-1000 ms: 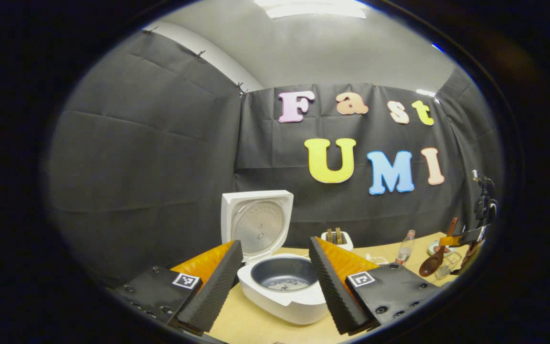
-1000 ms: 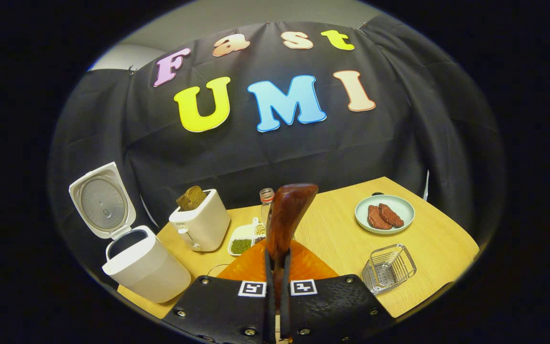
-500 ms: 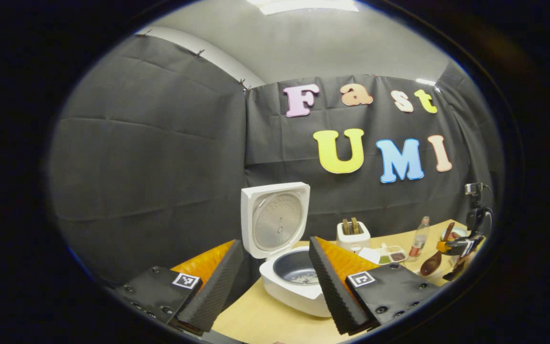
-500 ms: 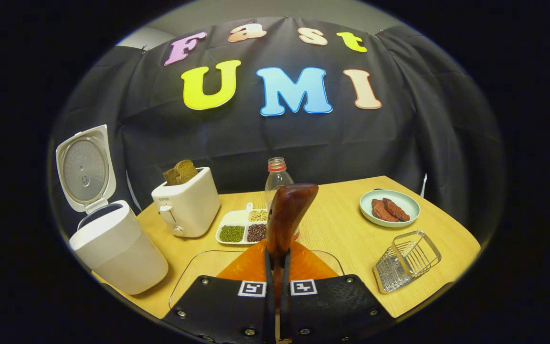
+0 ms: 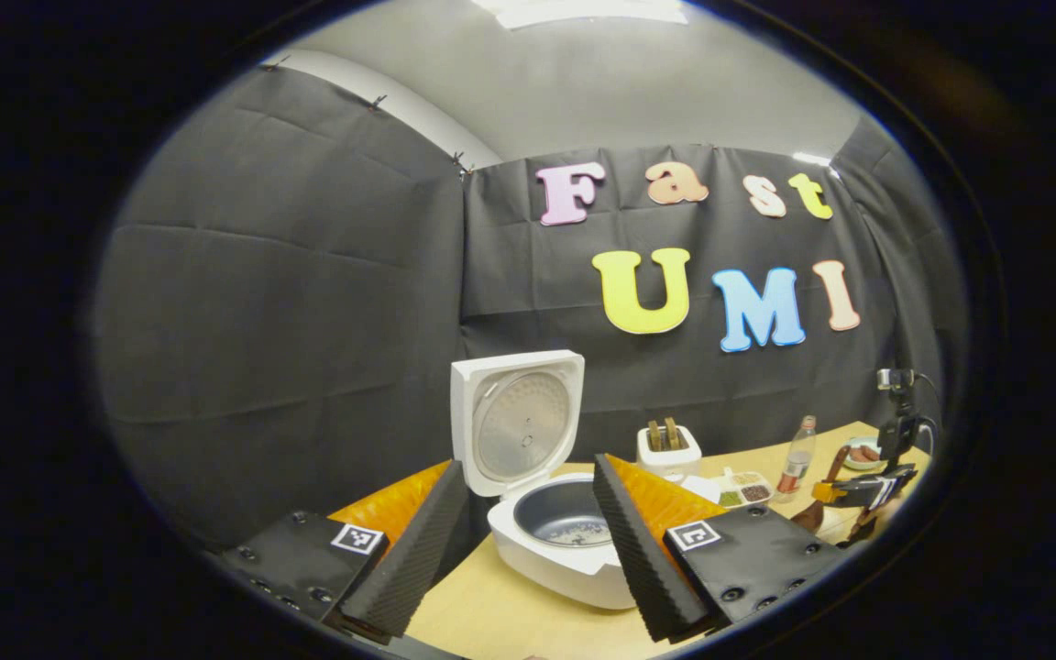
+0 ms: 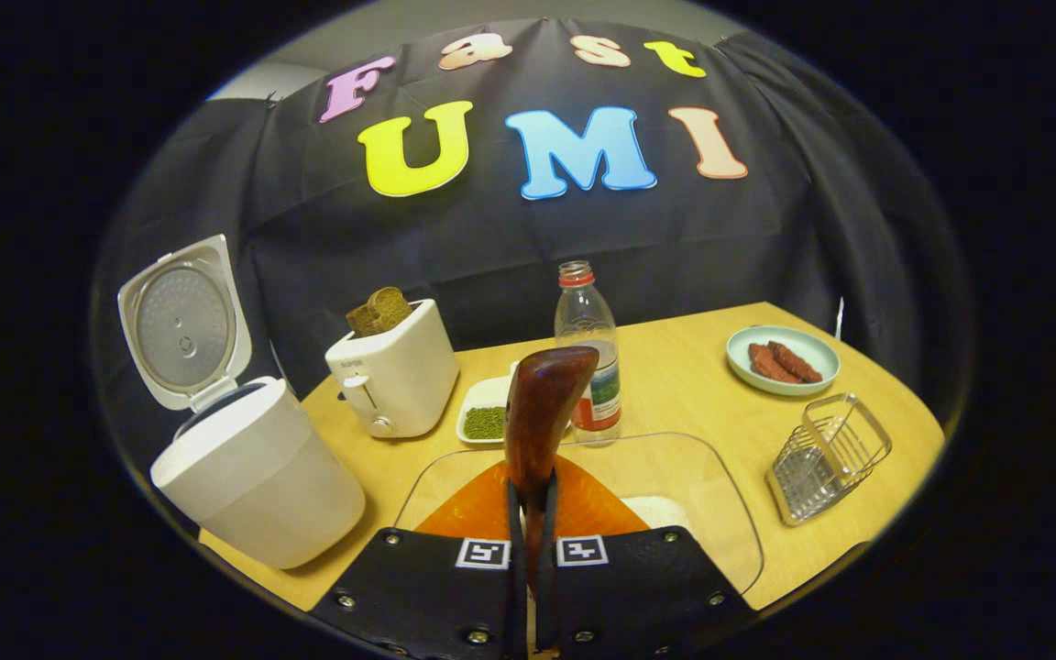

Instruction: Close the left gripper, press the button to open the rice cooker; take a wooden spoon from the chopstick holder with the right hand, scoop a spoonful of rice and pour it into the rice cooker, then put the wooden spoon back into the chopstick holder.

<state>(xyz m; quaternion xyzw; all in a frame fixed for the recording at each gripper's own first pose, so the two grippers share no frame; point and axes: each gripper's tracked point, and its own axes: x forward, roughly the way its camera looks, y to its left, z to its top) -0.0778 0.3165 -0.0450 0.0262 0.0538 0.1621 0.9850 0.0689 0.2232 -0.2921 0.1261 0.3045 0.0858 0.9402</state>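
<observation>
The white rice cooker (image 5: 557, 559) stands open, lid (image 5: 514, 422) upright, with a little rice in its dark pot (image 5: 569, 524). My left gripper (image 5: 528, 463) hovers open in front of it with nothing between its fingers. My right gripper (image 6: 533, 486) is shut on the handle of the brown wooden spoon (image 6: 542, 412), above a clear glass dish (image 6: 707, 486) that has white rice (image 6: 656, 509) in it. That spoon (image 5: 808, 515) and my right gripper (image 5: 858, 490) also appear far right in the left gripper view. The wire chopstick holder (image 6: 826, 456) lies tilted on the table's right side.
On the wooden table (image 6: 675, 394) stand a white toaster (image 6: 395, 376) with bread, a divided dish of beans (image 6: 485, 422), a plastic bottle (image 6: 588, 353) and a pale plate of sausages (image 6: 782, 359). The open cooker (image 6: 253, 486) is at the left edge.
My right gripper has come down with the spoon over the glass dish, which now shows with its rice. The left gripper has drifted slightly and stays open before the cooker.
</observation>
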